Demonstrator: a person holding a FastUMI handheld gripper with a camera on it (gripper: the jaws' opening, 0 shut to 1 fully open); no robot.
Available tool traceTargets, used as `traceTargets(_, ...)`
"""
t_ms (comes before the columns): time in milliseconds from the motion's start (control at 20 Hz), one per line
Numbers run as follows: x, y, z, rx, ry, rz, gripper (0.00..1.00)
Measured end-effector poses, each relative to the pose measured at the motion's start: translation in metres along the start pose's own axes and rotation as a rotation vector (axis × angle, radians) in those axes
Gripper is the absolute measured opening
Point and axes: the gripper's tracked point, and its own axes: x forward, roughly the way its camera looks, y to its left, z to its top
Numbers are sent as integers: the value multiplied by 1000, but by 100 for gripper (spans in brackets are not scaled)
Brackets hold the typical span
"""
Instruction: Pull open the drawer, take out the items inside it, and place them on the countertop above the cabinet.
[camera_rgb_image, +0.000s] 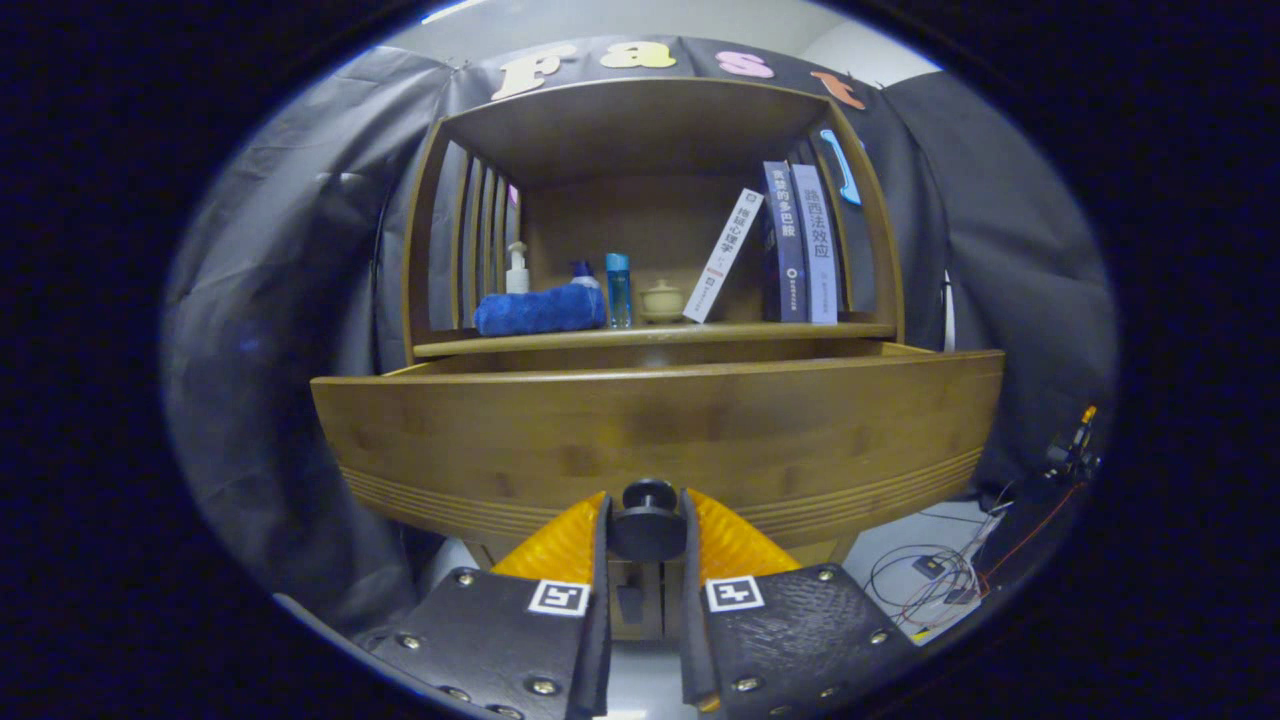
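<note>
Tongs (648, 530) low centre of frame, both fingers (600, 545) pressed on the dark round knob (648, 520) of the drawer (660, 440). Clamped, knob squeezed between them, no gap visible either side.

Drawer front fills the mid frame just beyond the fingers, wide wooden panel w/ grooves along its lower edge. It looks partly pulled out already: its top edge stands fwd of the cabinet, w/ a strip of the drawer's inner side showing at upper right. Can't see inside from this low angle, so items in it are hidden.

Key relation: knob sits dead between the tongs, drawer's travel runs straight back along the fingers toward the viewer. So the pull should be straight rearward, level, no twist, I'd judge; a sideways tug could bind it or slip the knob.

Above the drawer, centre frame, the worktop (650, 338) of the cabinet, under an open wooden shelf frame. On it, l to r: white pump bottle (516, 268), rolled blue towel (540, 309), blue bottle (618, 290), small lidded cup (661, 300), a leaning white book (722, 256), two upright books (800, 243). Free space near the front edge looks thin. Cables (940, 580) on the floor, lower right.
</note>
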Motion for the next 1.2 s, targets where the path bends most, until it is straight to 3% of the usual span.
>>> traceTargets(400,-32,2,-8,19,19,37,28)
traceTargets(850,-51,0,-5,38,17,4,28)
traceTargets(900,-56,-11,5,29,-23,-43,28)
traceTargets(950,-61,-28,7,23,-36,-83,27)
traceTargets(1000,-62,-42,11,41,-25,-119,10)
traceTargets(1050,-61,-49,14,92,-15,-119,10)
traceTargets(1100,-66,-49,21,153,-17,-105,15)
traceTargets(1200,-68,-65,46,248,-42,-150,37)
